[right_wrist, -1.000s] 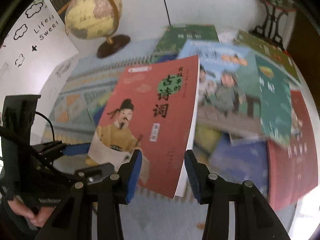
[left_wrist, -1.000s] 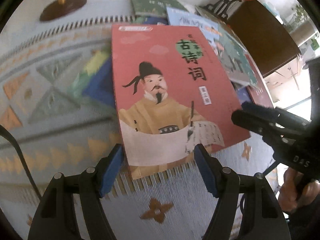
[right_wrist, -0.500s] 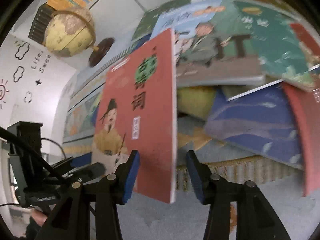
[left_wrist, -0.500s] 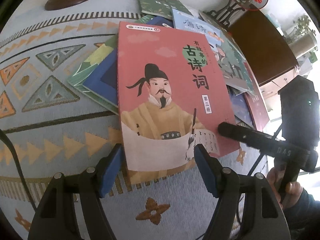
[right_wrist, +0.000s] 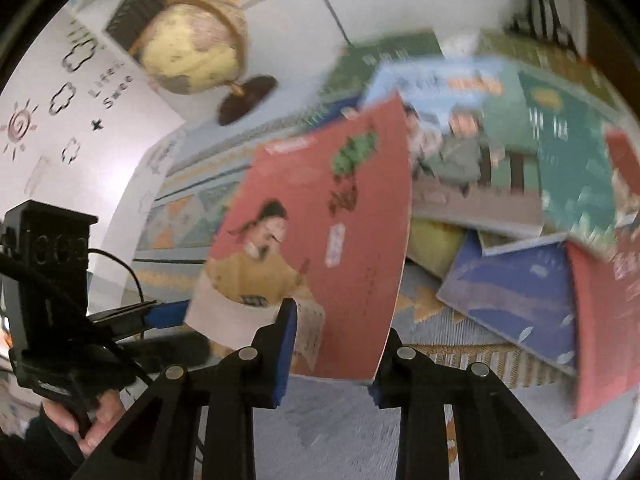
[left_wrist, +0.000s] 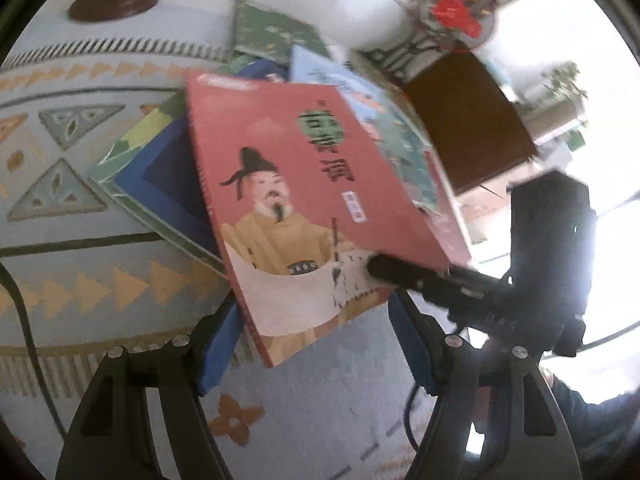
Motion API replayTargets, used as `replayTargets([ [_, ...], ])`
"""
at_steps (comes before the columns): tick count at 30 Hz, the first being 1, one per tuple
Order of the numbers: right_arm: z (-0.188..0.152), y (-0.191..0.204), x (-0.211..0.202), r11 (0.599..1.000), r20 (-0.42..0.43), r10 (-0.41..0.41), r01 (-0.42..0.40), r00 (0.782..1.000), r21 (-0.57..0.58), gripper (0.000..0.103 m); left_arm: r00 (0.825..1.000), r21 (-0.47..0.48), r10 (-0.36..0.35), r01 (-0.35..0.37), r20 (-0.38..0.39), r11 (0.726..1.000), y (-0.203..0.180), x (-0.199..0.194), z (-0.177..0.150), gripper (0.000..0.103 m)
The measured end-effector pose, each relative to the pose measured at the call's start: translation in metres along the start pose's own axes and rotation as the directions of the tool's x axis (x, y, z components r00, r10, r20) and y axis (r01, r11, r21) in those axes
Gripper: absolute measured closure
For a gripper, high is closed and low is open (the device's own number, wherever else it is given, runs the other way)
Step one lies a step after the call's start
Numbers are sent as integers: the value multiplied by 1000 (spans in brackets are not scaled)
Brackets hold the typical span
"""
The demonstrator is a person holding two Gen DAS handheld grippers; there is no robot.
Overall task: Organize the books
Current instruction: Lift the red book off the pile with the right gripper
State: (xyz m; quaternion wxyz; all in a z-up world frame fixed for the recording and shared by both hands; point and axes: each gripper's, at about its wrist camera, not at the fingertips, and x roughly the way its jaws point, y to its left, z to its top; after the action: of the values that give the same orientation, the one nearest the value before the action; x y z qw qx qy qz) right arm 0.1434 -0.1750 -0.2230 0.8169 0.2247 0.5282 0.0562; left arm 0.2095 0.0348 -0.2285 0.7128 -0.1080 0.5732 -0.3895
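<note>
Lifted off the rug (left_wrist: 100, 280) since earlier, the red book (right_wrist: 320, 240) tilts between the closing right gripper (right_wrist: 332, 350) fingers; left gripper (left_wrist: 316, 344) fingers stand wide beneath it.

Both claws are black with blue pads (right_wrist: 286, 344) (silver screws, a trailing black cable (left_wrist: 24, 320))

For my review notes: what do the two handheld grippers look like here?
Both grippers, left and right, have black angular frames with silver screws, blue pads on the jaws, a boxy black camera housing and trailing black cables. A dark sleeve shows behind the right one.
</note>
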Motion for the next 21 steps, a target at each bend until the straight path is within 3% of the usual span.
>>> replayTargets([
  [4,-10,-19,4,996,-20,42,-41,999,77,76,1000,-58,3,-3,2,998,6,9,-3,36],
  [5,-10,-18,2,997,-17,43,-41,999,72,76,1000,-62,-1,1,-9,998,7,10,-3,40],
  [9,-1,-24,-3,999,-39,20,-18,999,47,74,1000,-67,-12,10,-26,998,16,12,0,41],
  [12,7,-30,1,999,-57,11,-8,998,51,64,998,-58,-33,31,-44,998,19,14,2,41],
  [16,16,-52,12,981,-91,115,-98,989,165,60,998,-37,-22,20,-58,999,16,21,7,41],
  [18,18,-62,8,960,-50,173,-157,984,230,60,998,-36,-27,25,-62,999,17,20,7,41],
  [21,18,-59,-5,956,7,183,-180,983,233,79,997,-66,-48,44,-55,997,21,20,8,41],
])
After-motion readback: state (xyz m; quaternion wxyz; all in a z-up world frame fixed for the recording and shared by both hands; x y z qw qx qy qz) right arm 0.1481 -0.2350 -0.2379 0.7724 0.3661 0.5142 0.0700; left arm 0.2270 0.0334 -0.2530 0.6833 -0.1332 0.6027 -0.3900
